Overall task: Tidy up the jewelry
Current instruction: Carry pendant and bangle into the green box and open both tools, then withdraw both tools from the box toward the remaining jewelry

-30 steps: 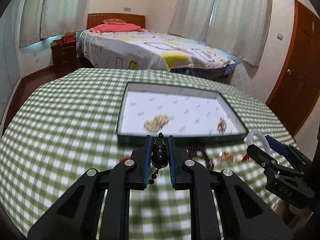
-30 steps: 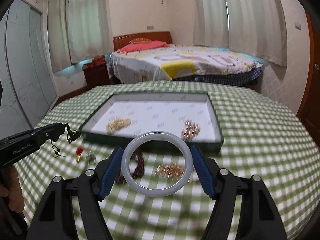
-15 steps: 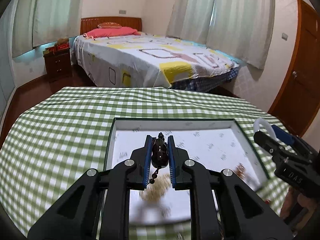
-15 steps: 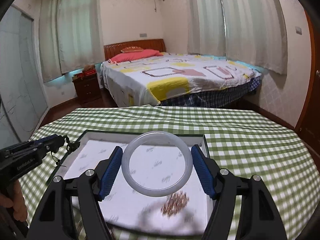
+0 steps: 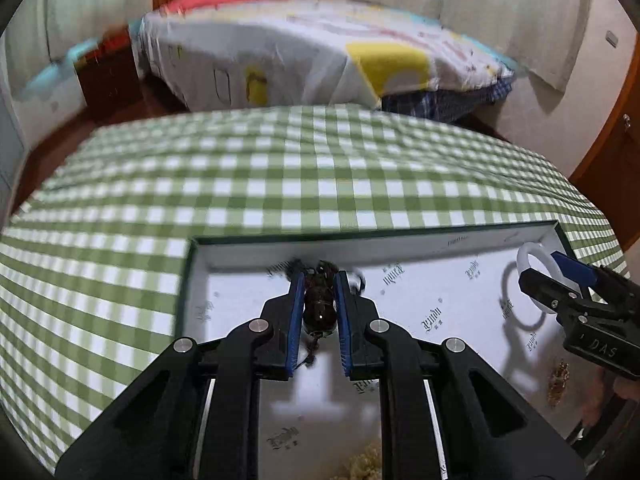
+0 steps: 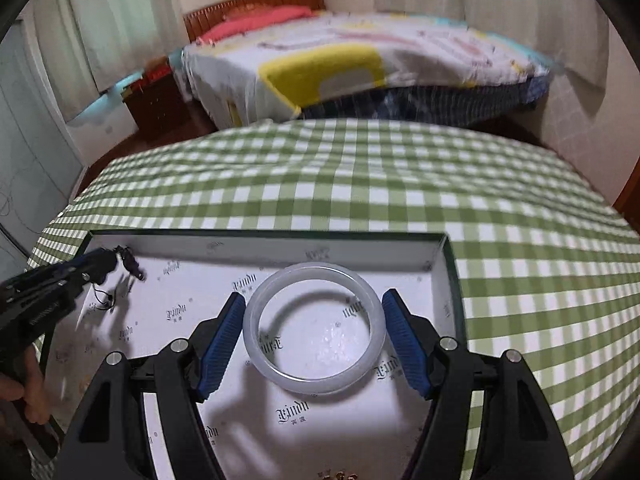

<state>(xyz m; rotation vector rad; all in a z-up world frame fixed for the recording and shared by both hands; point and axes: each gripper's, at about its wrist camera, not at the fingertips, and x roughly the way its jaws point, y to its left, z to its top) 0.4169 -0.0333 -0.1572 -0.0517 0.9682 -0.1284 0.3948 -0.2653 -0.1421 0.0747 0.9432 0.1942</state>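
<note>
My left gripper [image 5: 319,276] is shut on a dark brown bead piece [image 5: 320,308] with a thin cord hanging from it. It hovers over the far left part of the white-lined tray [image 5: 187,280]. In the right wrist view this left gripper [image 6: 108,260] and its dark bead piece [image 6: 134,268] sit near the tray's far left corner. My right gripper [image 6: 314,296] is shut on a milky white bangle [image 6: 312,386], held flat above the tray's [image 6: 453,280] right half. The left wrist view shows the right gripper [image 5: 560,280] and the bangle [image 5: 524,254] at the right edge.
A green checked tablecloth [image 5: 280,184] covers the table beyond the tray. Gold-coloured jewellery [image 5: 362,466] lies in the tray near me, and another gold piece [image 5: 558,376] lies at its right. A hand [image 6: 24,380] grips the left tool. A bed [image 6: 360,56] stands behind the table.
Both grippers have moved forward and down, from the near side of the tray to over its far half. Each keeps its grip. The loose jewellery on the cloth has dropped out of view.
</note>
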